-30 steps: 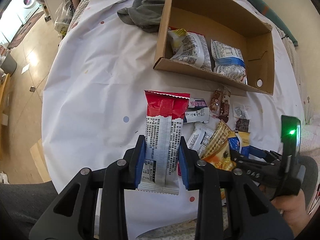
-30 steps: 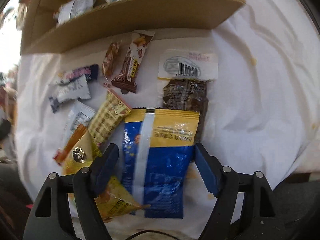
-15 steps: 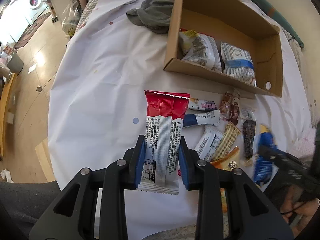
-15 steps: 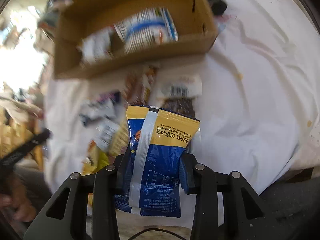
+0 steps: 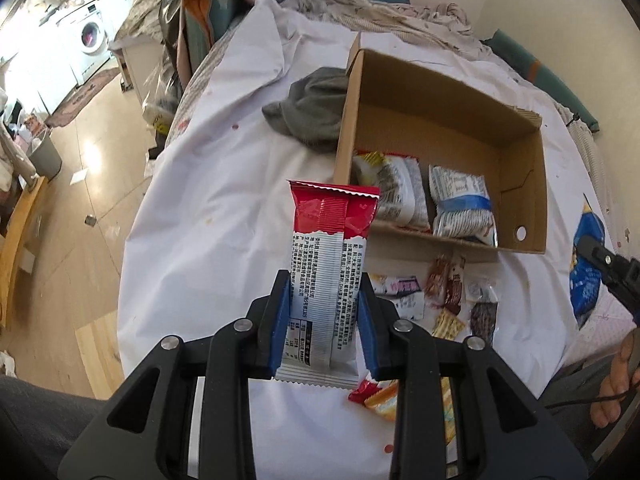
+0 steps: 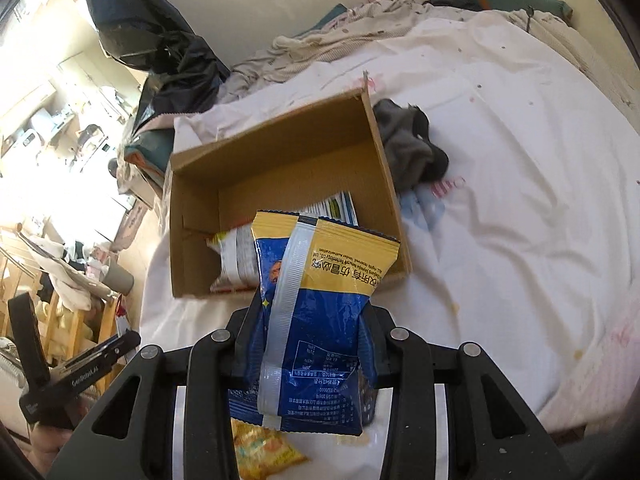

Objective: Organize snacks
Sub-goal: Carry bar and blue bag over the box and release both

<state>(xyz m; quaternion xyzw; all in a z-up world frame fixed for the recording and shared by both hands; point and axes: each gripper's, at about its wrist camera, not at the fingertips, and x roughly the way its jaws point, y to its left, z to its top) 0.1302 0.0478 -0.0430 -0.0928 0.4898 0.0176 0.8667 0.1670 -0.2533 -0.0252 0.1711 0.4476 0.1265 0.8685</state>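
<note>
Left tongs (image 5: 323, 322) pinch a long snack packet (image 5: 330, 276) near its lower end. Its long axis runs up and away from the camera, red crimped end on top, toward the cardboard box (image 5: 524, 184). Below the red band it is silver with small black print. Loose snacks (image 5: 448, 290) lie on the white sheet (image 5: 224, 200) beside the box.

Right tongs (image 6: 306, 350), having just closed, squeeze a blue and yellow pouch (image 6: 316, 312). It stands upright, slightly tilted, yellow top edge toward the open box (image 6: 280, 152). A silver seam runs lengthwise down its crinkled blue back.
</note>
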